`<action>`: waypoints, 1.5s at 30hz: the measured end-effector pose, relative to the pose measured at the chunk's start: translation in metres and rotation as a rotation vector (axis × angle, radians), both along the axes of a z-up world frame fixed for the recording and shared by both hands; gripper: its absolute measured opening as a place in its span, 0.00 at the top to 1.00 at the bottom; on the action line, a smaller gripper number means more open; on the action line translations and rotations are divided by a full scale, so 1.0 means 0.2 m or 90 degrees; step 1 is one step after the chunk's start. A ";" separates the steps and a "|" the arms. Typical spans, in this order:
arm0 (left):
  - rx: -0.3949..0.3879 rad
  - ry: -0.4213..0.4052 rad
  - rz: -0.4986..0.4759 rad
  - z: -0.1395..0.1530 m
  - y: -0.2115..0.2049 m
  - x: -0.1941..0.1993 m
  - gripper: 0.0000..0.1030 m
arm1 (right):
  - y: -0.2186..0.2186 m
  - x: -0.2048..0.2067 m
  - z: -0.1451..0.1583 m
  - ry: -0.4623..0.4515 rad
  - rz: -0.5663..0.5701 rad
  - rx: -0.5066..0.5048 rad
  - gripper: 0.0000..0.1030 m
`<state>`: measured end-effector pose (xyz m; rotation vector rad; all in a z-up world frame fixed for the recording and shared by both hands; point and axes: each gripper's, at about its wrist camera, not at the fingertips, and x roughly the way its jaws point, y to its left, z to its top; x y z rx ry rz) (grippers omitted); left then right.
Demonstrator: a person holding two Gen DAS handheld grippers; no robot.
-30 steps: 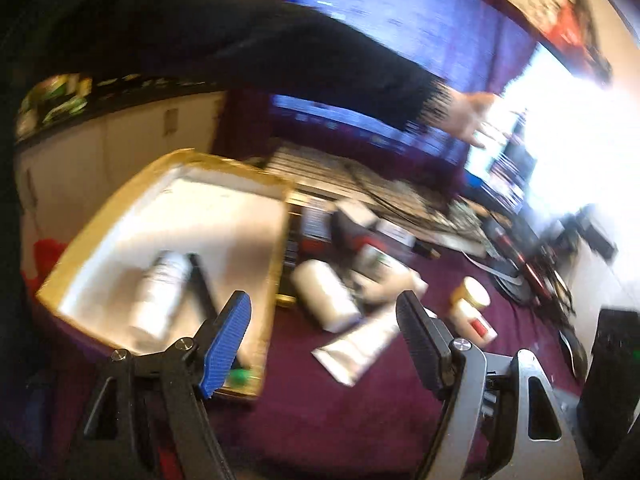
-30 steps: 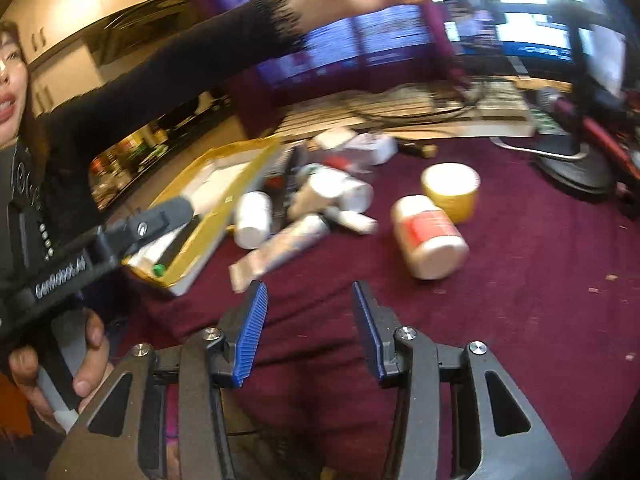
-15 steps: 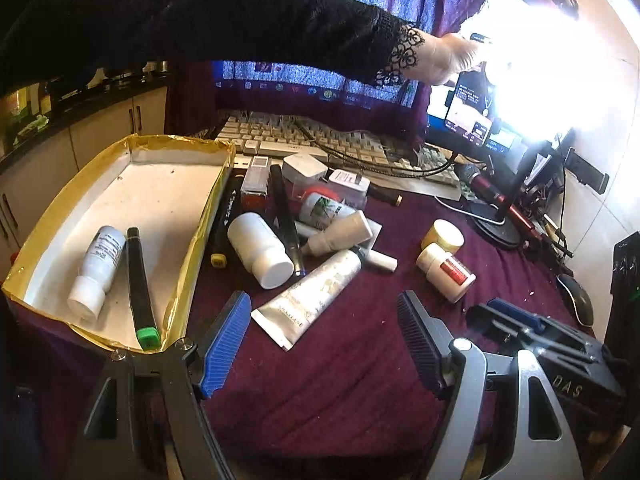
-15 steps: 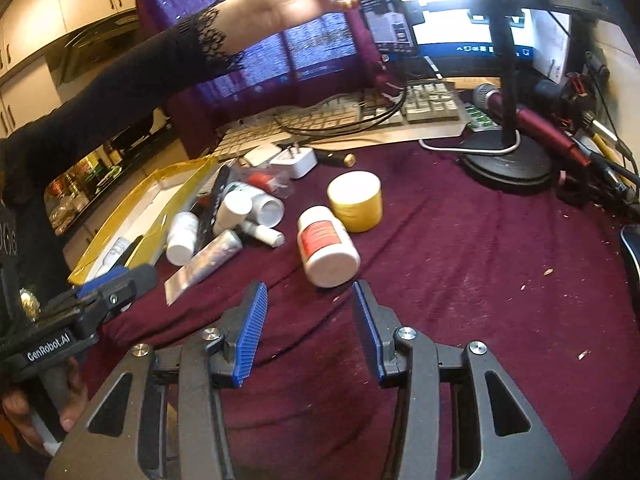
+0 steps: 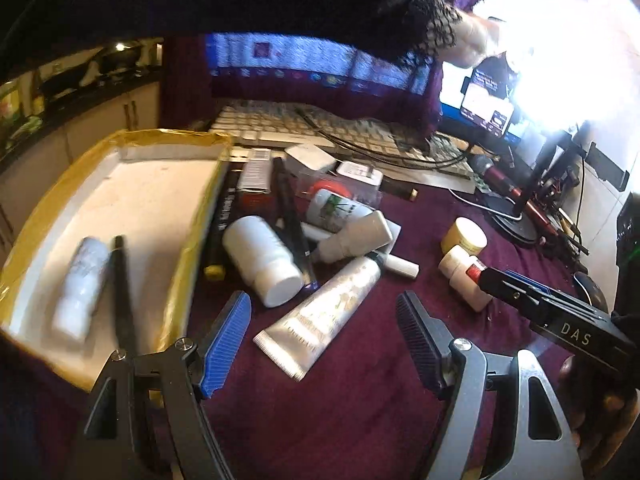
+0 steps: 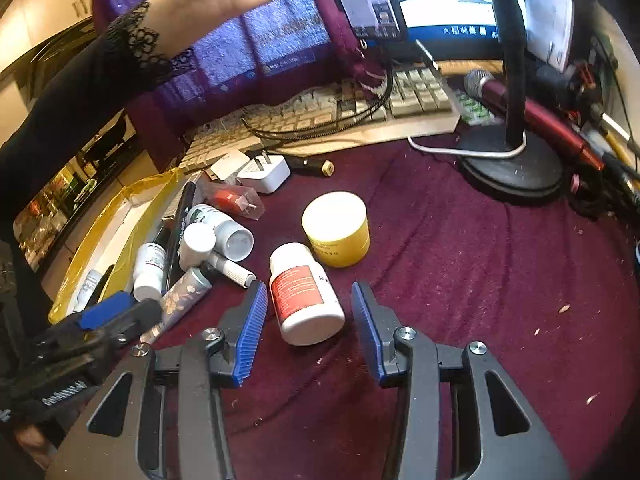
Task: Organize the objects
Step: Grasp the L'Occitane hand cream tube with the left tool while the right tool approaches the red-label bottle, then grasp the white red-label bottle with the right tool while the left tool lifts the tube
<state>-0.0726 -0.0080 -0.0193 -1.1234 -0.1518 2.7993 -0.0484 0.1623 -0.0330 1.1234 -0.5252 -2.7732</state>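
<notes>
My left gripper (image 5: 324, 336) is open just above a silver cream tube (image 5: 320, 320) lying on the purple cloth. A white bottle (image 5: 262, 260) lies beyond it, beside a gold-edged tray (image 5: 200, 216) that holds a small white bottle (image 5: 80, 284) and a black pen (image 5: 122, 292). My right gripper (image 6: 308, 324) is open, its blue pads on either side of a white bottle with a red label (image 6: 304, 294), apart from it. A yellow jar (image 6: 336, 228) stands just behind that bottle.
A heap of small bottles, pens and boxes (image 5: 320, 200) lies between the tray and a keyboard (image 6: 320, 112). A white plug adapter (image 6: 264, 172) is near it. A microphone stand base (image 6: 508, 164) stands at the right. A person's arm (image 6: 140, 52) reaches over towards a phone (image 6: 368, 4).
Both grippers have moved forward and lower towards the table. The red-label bottle now lies between the right gripper's pads, and the tube lies closer under the left one.
</notes>
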 end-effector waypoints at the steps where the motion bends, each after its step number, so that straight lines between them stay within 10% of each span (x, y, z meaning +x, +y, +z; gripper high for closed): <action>1: 0.001 -0.015 -0.006 -0.01 0.01 -0.04 0.32 | -0.01 -0.01 -0.01 -0.004 0.001 0.004 0.59; 8: -0.014 -0.044 -0.022 -0.08 0.07 -0.15 0.34 | 0.00 -0.01 -0.01 -0.011 -0.016 0.020 0.59; 13: -0.040 -0.049 -0.021 -0.11 0.10 -0.09 0.71 | -0.03 -0.02 0.01 -0.010 0.001 0.052 0.59; 30: -0.098 -0.038 -0.021 -0.12 0.19 -0.01 0.74 | -0.11 -0.03 0.03 0.003 0.029 0.099 0.67; 45: -0.039 -0.046 -0.013 -0.10 0.09 0.08 0.75 | -0.18 0.02 0.01 0.006 0.049 0.070 0.67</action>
